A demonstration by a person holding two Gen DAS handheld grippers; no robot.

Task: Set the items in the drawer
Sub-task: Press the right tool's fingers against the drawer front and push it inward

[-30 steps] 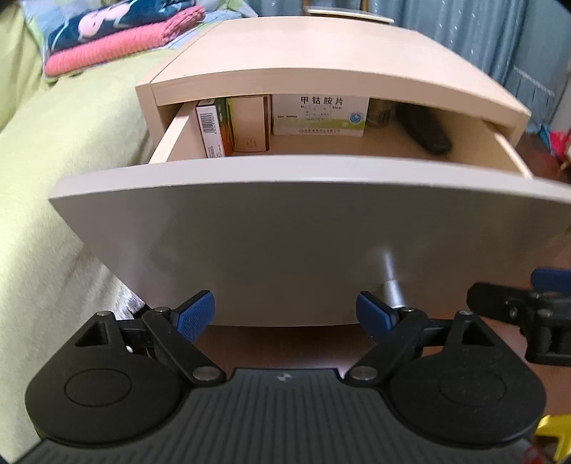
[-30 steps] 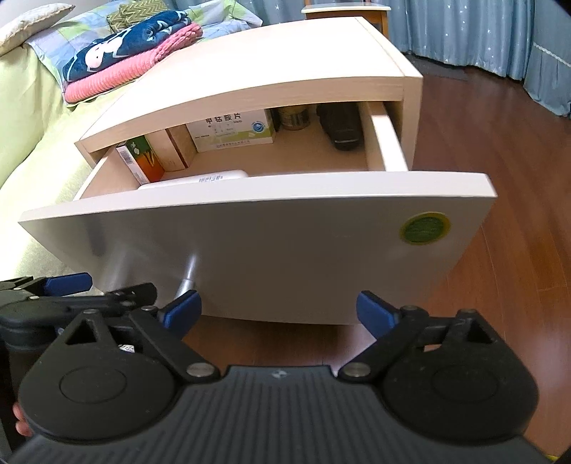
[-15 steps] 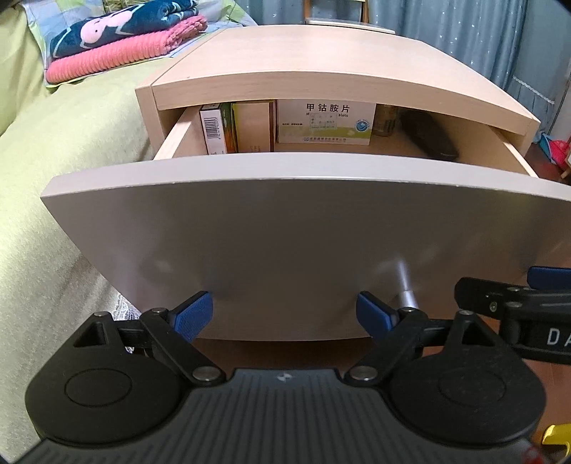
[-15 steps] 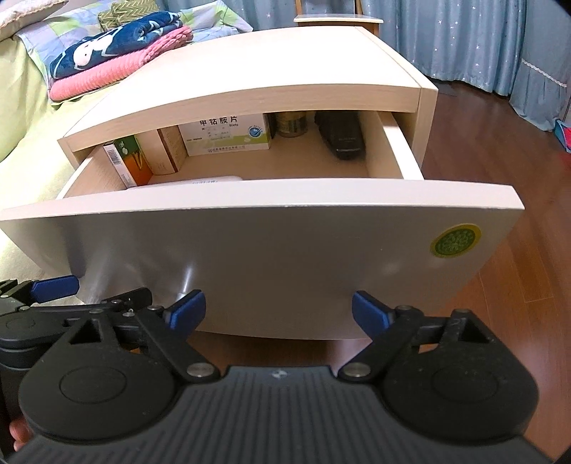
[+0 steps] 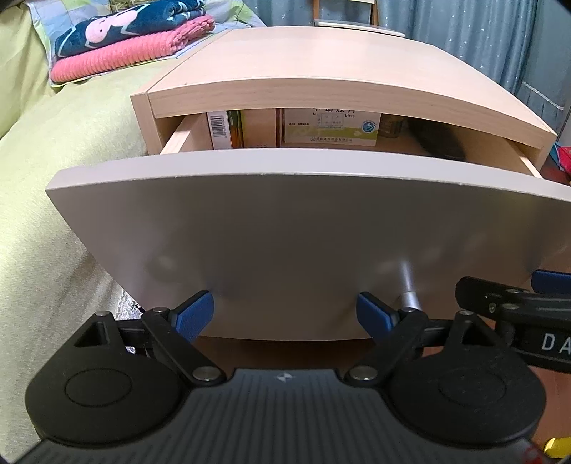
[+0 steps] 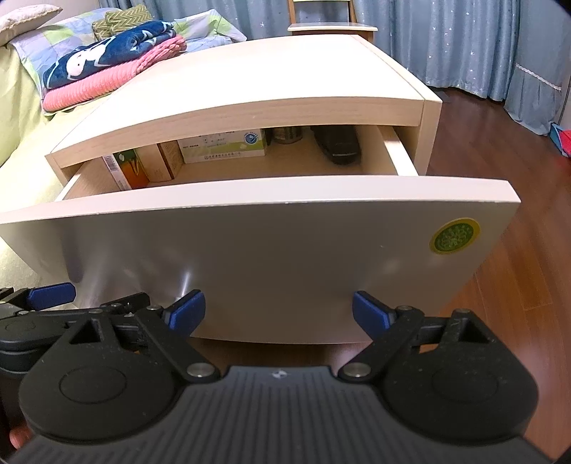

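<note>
Two grippers hover low in front of the drawer (image 6: 249, 250), side by side and just apart. The left gripper (image 5: 284, 314) has its blue-tipped fingers (image 5: 194, 314) spread wide with nothing between them, and the right gripper (image 6: 278, 312) shows the same wide, empty spread. Both point at the lower edge of the pale drawer front, close to it; contact cannot be judged from either view.

The drawer is partly pulled out of the light wood nightstand (image 6: 249, 82). Inside, along the far wall, stand several items: at the left an orange-and-green box with a barcode (image 6: 125, 169), next to it a plain tan box (image 6: 167, 162), then a white and green medicine box (image 6: 225, 144) with printed text. Further right sits a small jar (image 6: 287, 134), half hidden under the top, and a dark object (image 6: 339, 146) lying near the right wall. A round green and yellow sticker (image 6: 455, 235) marks the right side of the drawer front.

Left of the nightstand lies a yellow-green bed cover (image 5: 53, 171), with a folded pink blanket (image 5: 121, 57) and a navy patterned one (image 5: 125, 21) stacked at the far end. Blue curtains (image 6: 464, 46) hang behind, above a brown wooden floor (image 6: 517, 250).
</note>
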